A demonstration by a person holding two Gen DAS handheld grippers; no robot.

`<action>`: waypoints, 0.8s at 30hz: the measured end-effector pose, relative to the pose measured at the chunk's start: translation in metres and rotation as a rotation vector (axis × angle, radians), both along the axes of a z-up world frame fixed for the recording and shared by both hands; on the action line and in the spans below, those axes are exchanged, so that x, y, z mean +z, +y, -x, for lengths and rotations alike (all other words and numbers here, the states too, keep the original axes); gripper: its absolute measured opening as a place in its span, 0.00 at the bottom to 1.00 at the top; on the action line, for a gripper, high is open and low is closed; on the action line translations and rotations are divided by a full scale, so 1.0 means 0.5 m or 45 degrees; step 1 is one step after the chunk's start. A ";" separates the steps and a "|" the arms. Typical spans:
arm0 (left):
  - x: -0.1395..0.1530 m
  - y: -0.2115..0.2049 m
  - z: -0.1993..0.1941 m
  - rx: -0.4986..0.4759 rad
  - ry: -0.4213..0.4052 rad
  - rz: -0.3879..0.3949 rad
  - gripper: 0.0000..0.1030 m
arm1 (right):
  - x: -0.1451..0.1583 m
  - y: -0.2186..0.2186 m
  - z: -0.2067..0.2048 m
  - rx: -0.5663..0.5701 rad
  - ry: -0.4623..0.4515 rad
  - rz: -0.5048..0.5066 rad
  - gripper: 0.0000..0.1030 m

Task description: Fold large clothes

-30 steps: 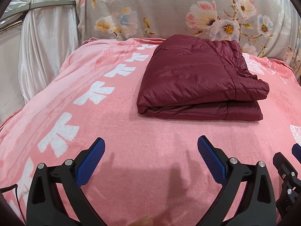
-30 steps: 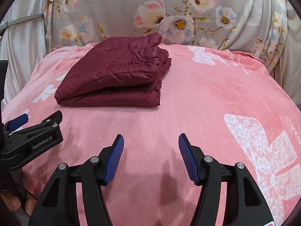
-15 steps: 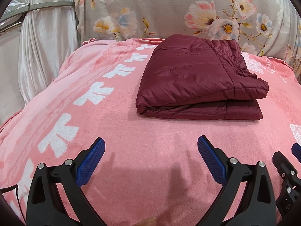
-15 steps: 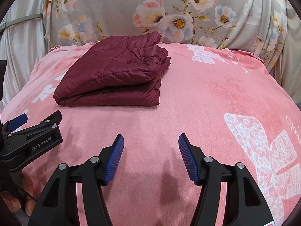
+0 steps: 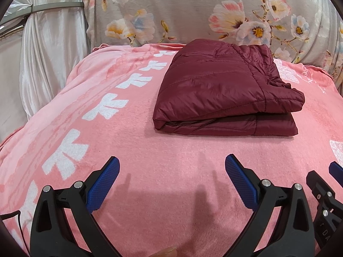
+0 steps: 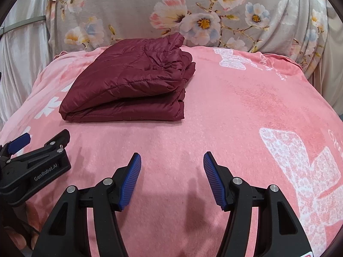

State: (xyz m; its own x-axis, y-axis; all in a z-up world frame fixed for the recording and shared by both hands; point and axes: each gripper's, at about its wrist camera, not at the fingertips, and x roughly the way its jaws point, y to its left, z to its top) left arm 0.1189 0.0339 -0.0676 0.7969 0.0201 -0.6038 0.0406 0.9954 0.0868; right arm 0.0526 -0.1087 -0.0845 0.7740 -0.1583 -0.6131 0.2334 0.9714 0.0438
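Note:
A dark red quilted jacket lies folded in a neat stack on the pink blanket, toward the far side. It also shows in the right wrist view. My left gripper is open and empty, hovering over bare blanket in front of the jacket. My right gripper is open and empty, also short of the jacket and to its right. The left gripper's body shows at the left edge of the right wrist view.
A floral grey cushion back rises behind the blanket. White satin curtain hangs at the far left. The blanket drops off at its left and right edges and carries white butterfly prints.
Both views shift slightly; the jacket sits a touch lower and more to the left in frame. The jacket itself has not moved and both grippers stay open.

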 end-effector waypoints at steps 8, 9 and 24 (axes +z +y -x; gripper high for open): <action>-0.004 0.002 -0.008 -0.025 0.021 0.007 0.94 | 0.002 0.011 -0.015 0.010 0.016 0.000 0.58; -0.004 0.002 -0.008 -0.027 0.022 0.007 0.94 | 0.002 0.010 -0.016 0.010 0.020 0.000 0.58; -0.004 -0.002 -0.009 -0.039 0.018 -0.006 0.94 | 0.003 0.018 -0.018 -0.001 0.022 0.018 0.58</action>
